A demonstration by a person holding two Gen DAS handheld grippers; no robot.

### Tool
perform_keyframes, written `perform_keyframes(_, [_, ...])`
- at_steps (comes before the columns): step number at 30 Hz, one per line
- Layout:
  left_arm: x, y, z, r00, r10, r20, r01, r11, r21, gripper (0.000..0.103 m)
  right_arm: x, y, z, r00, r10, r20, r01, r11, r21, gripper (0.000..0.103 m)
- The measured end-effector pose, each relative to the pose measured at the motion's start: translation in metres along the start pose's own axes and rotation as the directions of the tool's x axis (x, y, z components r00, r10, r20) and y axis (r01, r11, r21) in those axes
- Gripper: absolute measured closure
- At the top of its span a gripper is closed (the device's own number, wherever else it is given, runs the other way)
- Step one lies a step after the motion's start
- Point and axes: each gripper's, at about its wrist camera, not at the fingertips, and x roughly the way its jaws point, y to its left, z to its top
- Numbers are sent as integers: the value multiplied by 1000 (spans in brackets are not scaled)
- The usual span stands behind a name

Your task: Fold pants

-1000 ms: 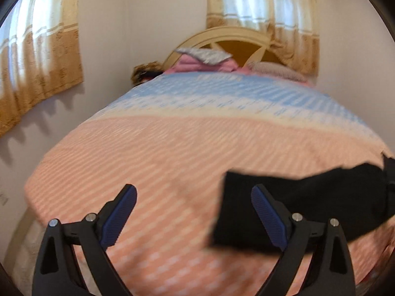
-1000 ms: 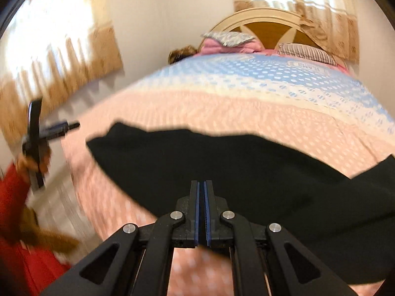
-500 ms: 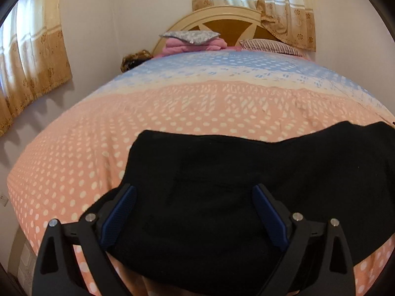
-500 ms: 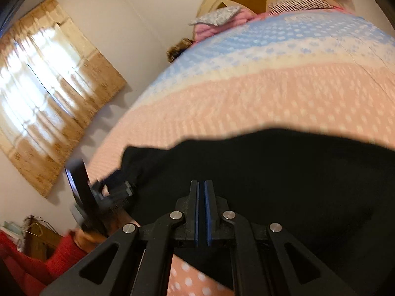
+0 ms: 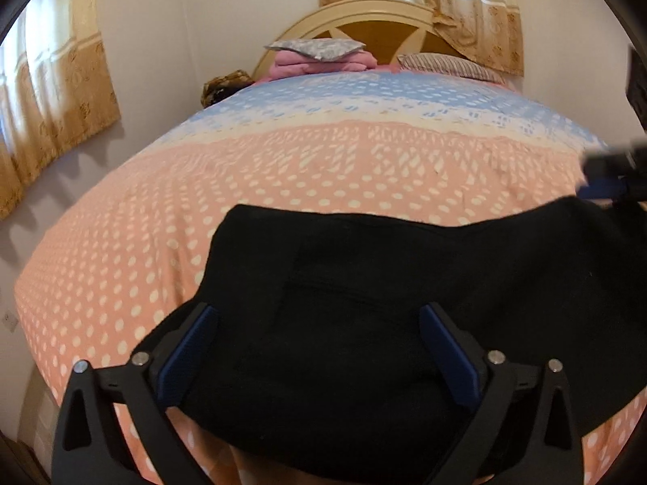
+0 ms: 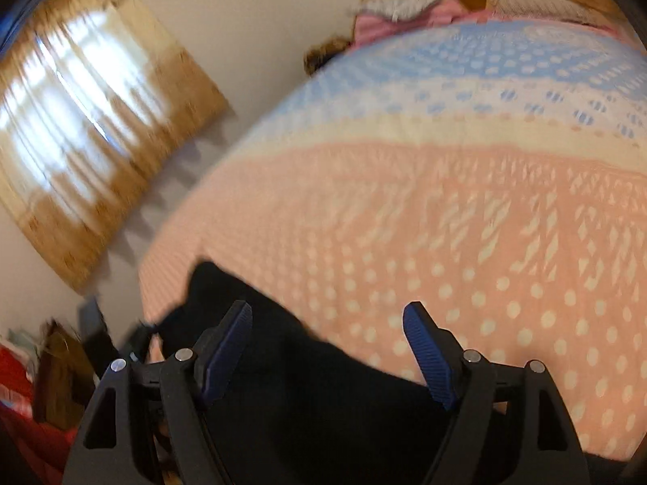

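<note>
Black pants (image 5: 384, 303) lie spread across the near edge of the bed, on the pink dotted bedspread (image 5: 283, 178). My left gripper (image 5: 319, 347) is open, its blue pads on either side just above the cloth, holding nothing. The right gripper shows at the far right of the left wrist view (image 5: 606, 186), beside the pants' right end. In the right wrist view the pants (image 6: 307, 396) fill the lower left, and my right gripper (image 6: 327, 347) is open and empty over their far edge.
Folded pink cloth and a grey pillow (image 5: 319, 54) are stacked at the headboard (image 5: 376, 24), with a striped pillow (image 5: 440, 64) beside them. Curtained windows (image 5: 52, 93) are on the left wall. Red cloth and a wooden object (image 6: 44, 384) stand left of the bed.
My right gripper has opened and let go of the pants, which now lie on the bed. The left gripper moved over the pants and stays open.
</note>
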Motion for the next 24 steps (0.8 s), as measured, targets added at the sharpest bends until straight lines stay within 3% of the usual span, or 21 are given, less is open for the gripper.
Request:
perform_keyframes(2, [2,4,2,1000,-12,-4,11,1000,-18,0,2,5,-13,998,23,-52,-24,999,-22,25])
perform_keyframes(6, [1,0,1,1000,4,4,-4,1000,-10,0,-3,34,-38,994,-7,-105,-8,990,-138,25])
perform_keyframes(10, [4,0,3,1000,0,4,0,1000,-11,0,-1,42,-57,988,-3,-156,-20,989,-149,24])
perform_keyframes(14, [4,1,3,1000,2,4,-2,1000,-12,0,-6,39,-59,989,-1,-146,-20,990,-142,25])
perform_keyframes(17, [4,0,3,1000,0,4,0,1000,-11,0,-11,34,-48,997,5,-73,-11,996,-89,25])
perform_keyframes(20, [4,1,3,1000,-1,4,1,1000,-12,0,-9,37,-45,991,100,-92,-105,993,-47,24])
perform_keyframes(24, [6,0,4,1000,0,5,0,1000,-12,0,-9,44,-55,984,113,-136,-124,990,-74,25])
